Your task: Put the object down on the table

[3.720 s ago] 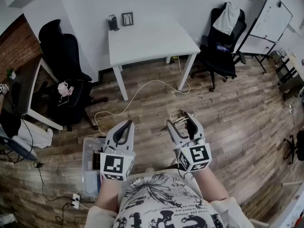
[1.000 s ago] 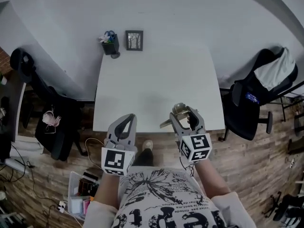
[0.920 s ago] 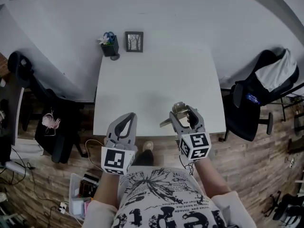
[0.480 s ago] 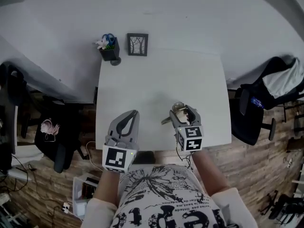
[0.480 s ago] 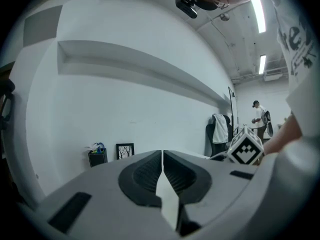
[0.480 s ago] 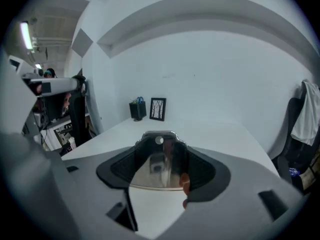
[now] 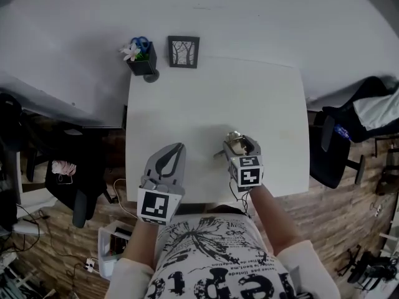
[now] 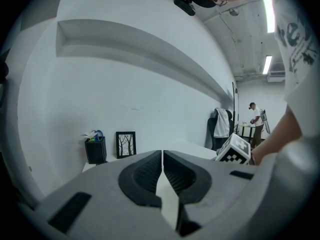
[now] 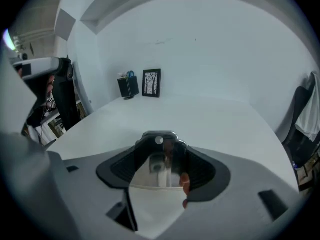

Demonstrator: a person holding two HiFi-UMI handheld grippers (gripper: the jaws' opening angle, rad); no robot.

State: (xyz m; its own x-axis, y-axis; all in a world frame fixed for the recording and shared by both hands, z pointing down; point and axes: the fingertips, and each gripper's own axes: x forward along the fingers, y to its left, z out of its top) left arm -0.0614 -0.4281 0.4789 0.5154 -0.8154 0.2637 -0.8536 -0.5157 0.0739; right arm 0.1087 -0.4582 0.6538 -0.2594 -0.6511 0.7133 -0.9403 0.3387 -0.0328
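Observation:
My right gripper [image 7: 239, 147] is shut on a shiny metal handle-like object [image 7: 232, 140], held over the near half of the white table [image 7: 212, 98]. In the right gripper view the object [image 9: 159, 153] fills the gap between the dark pads [image 9: 202, 171], its top poking above them. Whether it touches the tabletop I cannot tell. My left gripper [image 7: 174, 152] hovers over the table's near-left part, shut with nothing in it; its pads [image 8: 145, 176] meet in the left gripper view.
A dark pen holder with scissors and a flower [image 7: 141, 56] and a small framed picture [image 7: 183, 52] stand at the table's far edge by the wall. An office chair with a pale garment [image 7: 358, 126] sits to the right. Another dark chair [image 7: 65, 173] stands on the left.
Both grippers have come forward from the near edge to over the tabletop. The right one still grips the metal object; the left stays shut.

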